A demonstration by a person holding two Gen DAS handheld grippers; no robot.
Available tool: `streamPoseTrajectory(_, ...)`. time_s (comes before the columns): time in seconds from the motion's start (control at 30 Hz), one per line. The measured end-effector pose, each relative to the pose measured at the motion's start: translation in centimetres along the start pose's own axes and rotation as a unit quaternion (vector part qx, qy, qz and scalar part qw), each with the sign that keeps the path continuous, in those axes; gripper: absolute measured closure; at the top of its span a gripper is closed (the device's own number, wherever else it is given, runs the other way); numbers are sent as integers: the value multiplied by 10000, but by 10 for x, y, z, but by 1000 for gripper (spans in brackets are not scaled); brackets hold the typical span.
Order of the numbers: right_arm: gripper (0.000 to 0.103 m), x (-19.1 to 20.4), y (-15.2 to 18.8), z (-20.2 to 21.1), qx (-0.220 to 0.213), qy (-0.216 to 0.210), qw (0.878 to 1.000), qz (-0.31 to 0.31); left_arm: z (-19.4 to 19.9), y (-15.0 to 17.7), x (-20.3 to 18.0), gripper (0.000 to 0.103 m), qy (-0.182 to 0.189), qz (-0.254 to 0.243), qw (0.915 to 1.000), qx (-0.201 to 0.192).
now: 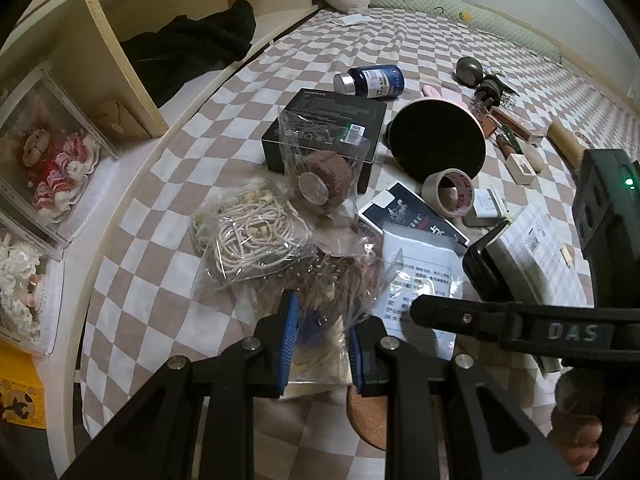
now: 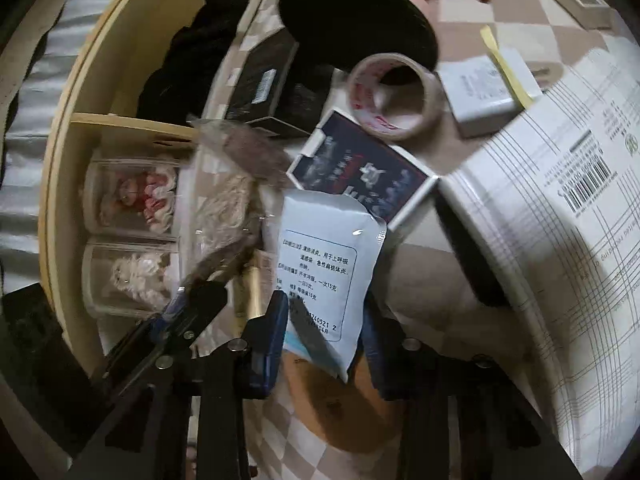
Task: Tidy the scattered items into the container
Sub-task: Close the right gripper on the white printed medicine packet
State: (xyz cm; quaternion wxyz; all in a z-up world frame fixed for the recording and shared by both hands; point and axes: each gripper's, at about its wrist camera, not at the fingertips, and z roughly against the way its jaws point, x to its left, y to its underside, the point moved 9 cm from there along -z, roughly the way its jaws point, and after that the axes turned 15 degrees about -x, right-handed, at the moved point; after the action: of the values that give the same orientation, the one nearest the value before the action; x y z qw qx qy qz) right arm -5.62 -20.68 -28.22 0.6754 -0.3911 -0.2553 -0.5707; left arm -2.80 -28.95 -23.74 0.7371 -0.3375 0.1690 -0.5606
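Scattered items lie on a checkered bedspread (image 1: 168,208). My left gripper (image 1: 322,344) is open around the crinkled edge of a clear plastic bag of brown dried material (image 1: 336,280). My right gripper (image 2: 326,336) is open around the lower edge of a white medicine sachet with printed text (image 2: 320,264), which also shows in the left wrist view (image 1: 424,276). The right gripper's body (image 1: 520,320) crosses the left wrist view. A pink round container with a dark opening (image 1: 438,142) lies on its side further back.
Nearby lie a bag of cream cord (image 1: 248,236), a brown cupcake-like item in a bag (image 1: 326,178), a black box (image 1: 324,136), a tape roll (image 1: 450,192), a dark card box (image 2: 360,172), a blue bottle (image 1: 370,80), a white printed box (image 2: 560,208). Wooden shelves (image 1: 120,80) stand left.
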Motion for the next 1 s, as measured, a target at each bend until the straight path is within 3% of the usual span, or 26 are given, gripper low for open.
streamPoseTrajectory(0.4,74,25,4,5,120,-497,9984,243,2,0,11,80,-90,2,9999,-53)
streamPoseTrajectory(0.6,76,18,13,-9,257,-273,9986,362,-4,6,12,80,-217,-174,9996,25)
streamPoseTrajectory(0.63,87,15,14,-12,280,-226,9988,342,-4,7,12,80,-225,-193,9996,34)
streamPoseTrajectory(0.67,93,11,15,-14,315,-185,9989,297,-5,8,12,80,-226,-208,9995,46)
streamPoseTrajectory(1.0,96,7,6,0,116,-105,9991,393,3,2,16,82,-237,-58,9997,-18)
